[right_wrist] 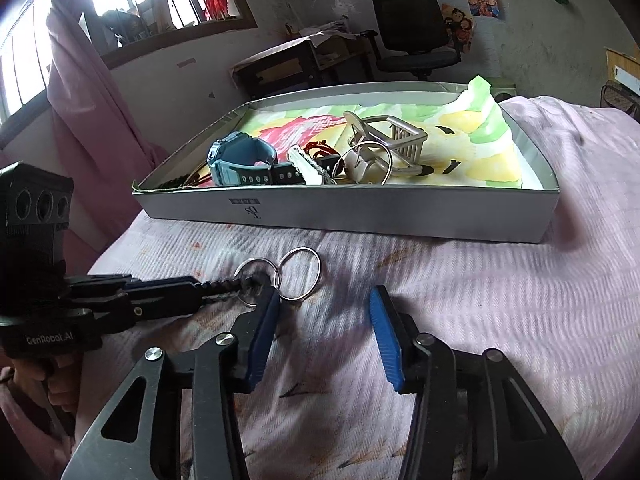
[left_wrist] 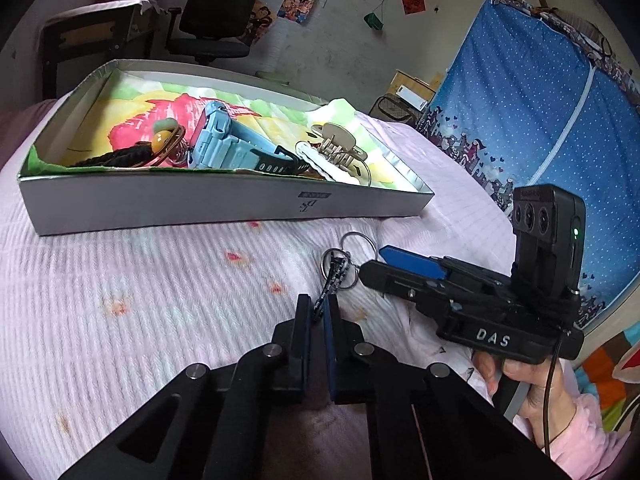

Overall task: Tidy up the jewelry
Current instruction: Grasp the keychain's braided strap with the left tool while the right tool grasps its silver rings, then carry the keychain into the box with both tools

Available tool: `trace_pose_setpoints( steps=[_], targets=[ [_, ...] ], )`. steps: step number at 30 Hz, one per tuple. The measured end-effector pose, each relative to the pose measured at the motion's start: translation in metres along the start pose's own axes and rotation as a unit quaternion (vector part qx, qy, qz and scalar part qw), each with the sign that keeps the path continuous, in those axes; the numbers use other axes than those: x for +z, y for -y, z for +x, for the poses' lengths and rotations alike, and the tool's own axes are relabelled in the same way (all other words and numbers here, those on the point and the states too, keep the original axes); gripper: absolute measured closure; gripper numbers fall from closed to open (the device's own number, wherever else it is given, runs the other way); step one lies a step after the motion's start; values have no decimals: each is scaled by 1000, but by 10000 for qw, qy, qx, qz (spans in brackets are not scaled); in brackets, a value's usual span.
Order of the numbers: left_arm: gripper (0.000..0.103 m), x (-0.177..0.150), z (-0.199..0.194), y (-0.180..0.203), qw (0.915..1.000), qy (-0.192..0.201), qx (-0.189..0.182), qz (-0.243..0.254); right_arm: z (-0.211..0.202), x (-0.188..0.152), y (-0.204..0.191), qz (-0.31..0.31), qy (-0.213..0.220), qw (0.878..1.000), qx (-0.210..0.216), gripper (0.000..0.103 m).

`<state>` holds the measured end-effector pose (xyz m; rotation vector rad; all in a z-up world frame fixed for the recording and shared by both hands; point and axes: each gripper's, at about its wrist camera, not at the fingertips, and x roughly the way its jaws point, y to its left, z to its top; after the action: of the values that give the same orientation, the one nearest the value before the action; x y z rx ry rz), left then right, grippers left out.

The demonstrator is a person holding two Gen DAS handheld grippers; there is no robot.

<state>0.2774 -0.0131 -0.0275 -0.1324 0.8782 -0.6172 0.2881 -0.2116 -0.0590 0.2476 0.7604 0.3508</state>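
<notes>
Left gripper [left_wrist: 319, 312] pinches only the keyring cord [left_wrist: 334, 280]; right gripper [right_wrist: 324, 304] open, empty. Rings [right_wrist: 300, 274] may snag bedspread [right_wrist: 480, 300] or slip short of the box's [right_wrist: 360, 212] near edge.

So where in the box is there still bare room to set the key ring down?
Free: the box's lining at its right end, right of the hair claw, and the far left strip behind the watch. Crowded: the front middle, where watch, claw and bangle pile. The key ring lies outside.

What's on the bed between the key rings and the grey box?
Nothing: only bare pink bedspread lies between the silver key rings and the grey cardboard box, seen from the right wrist.
</notes>
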Motion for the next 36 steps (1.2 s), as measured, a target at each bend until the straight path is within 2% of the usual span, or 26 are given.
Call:
trace_pose_setpoints(
  steps=[6,12,19,22,26,28,30,36],
  targets=[
    [98,-8,-10,2,9998,140,121,-51,2,2,2,55,27,9999,89,67],
    [99,-14,-18,2,9990,308,242,-208,6,7,1,81,67,9997,222,68],
    [100,-18,-29,-2,9970,616,274,-383,15,16,-12,-179,13,9994,285,68],
    [99,-19,-33,-6,9960,695,266,-496,22,21,-19,-326,-96,9991,254,77],
    [100,-20,-33,-7,9955,713,296,-541,29,23,-24,-417,-231,9986,239,83],
    [100,-19,-33,-7,9955,714,313,-545,29,23,-23,-380,-206,9988,226,91],
    [100,-19,-32,-6,9955,713,334,-533,26,20,-21,-340,-167,9990,227,95],
    [100,-19,-35,-5,9947,794,411,-515,14,14,-24,-415,93,9989,177,100]
  ],
)
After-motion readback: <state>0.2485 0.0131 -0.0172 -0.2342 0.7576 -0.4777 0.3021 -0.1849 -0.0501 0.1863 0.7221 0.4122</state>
